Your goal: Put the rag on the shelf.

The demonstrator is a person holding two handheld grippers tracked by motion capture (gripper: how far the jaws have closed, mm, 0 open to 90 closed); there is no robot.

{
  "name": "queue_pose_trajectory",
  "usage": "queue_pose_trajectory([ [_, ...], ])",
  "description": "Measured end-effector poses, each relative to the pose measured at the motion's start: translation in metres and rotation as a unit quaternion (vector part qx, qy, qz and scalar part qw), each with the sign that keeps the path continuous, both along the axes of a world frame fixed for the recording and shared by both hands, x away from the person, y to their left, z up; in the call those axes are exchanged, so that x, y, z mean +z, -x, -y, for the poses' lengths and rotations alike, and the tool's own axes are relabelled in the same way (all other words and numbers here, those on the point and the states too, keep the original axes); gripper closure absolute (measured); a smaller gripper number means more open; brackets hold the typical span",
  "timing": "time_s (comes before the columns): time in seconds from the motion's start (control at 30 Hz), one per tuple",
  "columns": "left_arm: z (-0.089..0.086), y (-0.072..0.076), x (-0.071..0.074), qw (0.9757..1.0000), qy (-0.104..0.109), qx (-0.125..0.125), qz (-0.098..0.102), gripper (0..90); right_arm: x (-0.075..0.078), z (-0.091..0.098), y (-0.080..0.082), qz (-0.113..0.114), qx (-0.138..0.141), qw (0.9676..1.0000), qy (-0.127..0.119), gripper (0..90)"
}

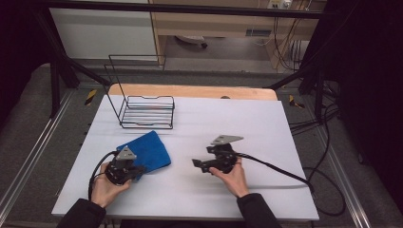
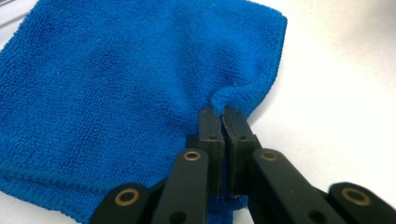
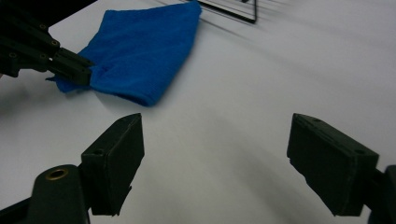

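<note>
My left tool (image 2: 219,122) pinches only a small fold at the cloth (image 2: 107,93) edge, on the bench (image 1: 228,190) beside the rack (image 1: 147,112); it may slip if pulled. Right tool (image 3: 215,154) gapes wide, empty.

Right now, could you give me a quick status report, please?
Left hand-held gripper shut on blue cloth. Right hand-held gripper open, empty. Wire rack beyond, apart.
</note>
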State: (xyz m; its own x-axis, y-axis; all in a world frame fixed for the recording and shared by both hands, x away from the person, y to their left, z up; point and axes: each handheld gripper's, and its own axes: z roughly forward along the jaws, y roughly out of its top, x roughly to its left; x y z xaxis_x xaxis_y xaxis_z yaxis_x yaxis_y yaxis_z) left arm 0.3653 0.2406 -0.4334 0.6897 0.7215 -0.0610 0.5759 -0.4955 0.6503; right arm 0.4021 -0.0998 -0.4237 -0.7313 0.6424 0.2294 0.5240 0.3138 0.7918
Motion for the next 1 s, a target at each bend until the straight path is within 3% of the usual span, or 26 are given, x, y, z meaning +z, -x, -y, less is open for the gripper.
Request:
queue_pose_trajectory([
  [0.03, 0.0, 0.0, 0.0, 1.0, 0.002, 0.0, 0.0, 87.0, 0.0, 0.0, 0.0, 0.0, 0.0, 1.0, 0.0, 19.6],
  [0.07, -0.001, 0.001, 0.0, 1.0, 0.004, 0.0, 0.0, 87.0, -0.001, -0.02, -0.004, 0.0, 0.009, 0.9999, 0.005, 22.5],
  [0.1, -0.001, 0.001, 0.0, 1.0, 0.005, 0.001, 0.0, 87.0, -0.001, -0.02, -0.004, 0.0, 0.009, 0.9999, 0.005, 22.5],
  [0.13, -0.001, 0.002, -0.001, 1.0, 0.007, 0.002, -0.002, 87.0, -0.003, -0.042, -0.009, 0.001, 0.018, 0.9998, 0.01, 27.5],
  [0.3, -0.001, 0.004, -0.001, 1.0, 0.007, 0.002, -0.002, 86.9, -0.011, -0.068, -0.017, -0.005, 0.022, 0.9994, 0.027, 37.0],
  [0.43, -0.001, 0.004, -0.003, 1.0, 0.007, 0.003, -0.002, 86.7, -0.021, -0.086, -0.022, -0.024, 0.028, 0.9991, 0.023, 44.9],
  [0.63, -0.001, 0.004, -0.005, 1.0, 0.008, 0.004, -0.002, 85.9, -0.03, -0.097, -0.023, -0.032, 0.039, 0.9983, 0.03, 63.0],
  [0.83, -0.002, 0.004, -0.006, 0.9998, 0.016, 0.007, -0.002, 82.8, -0.034, -0.098, -0.022, -0.046, 0.048, 0.9974, 0.027, 73.3],
  [0.9, -0.004, 0.005, -0.004, 0.9997, 0.024, 0.01, 0.001, 77.0, -0.035, -0.099, -0.021, -0.055, 0.053, 0.9969, 0.018, 83.4],
  [1.0, -0.009, 0.008, 0.003, 0.9986, 0.045, 0.024, 0.016, 69.3, -0.033, -0.099, -0.019, -0.053, 0.05, 0.9972, 0.018, 88.6],
])
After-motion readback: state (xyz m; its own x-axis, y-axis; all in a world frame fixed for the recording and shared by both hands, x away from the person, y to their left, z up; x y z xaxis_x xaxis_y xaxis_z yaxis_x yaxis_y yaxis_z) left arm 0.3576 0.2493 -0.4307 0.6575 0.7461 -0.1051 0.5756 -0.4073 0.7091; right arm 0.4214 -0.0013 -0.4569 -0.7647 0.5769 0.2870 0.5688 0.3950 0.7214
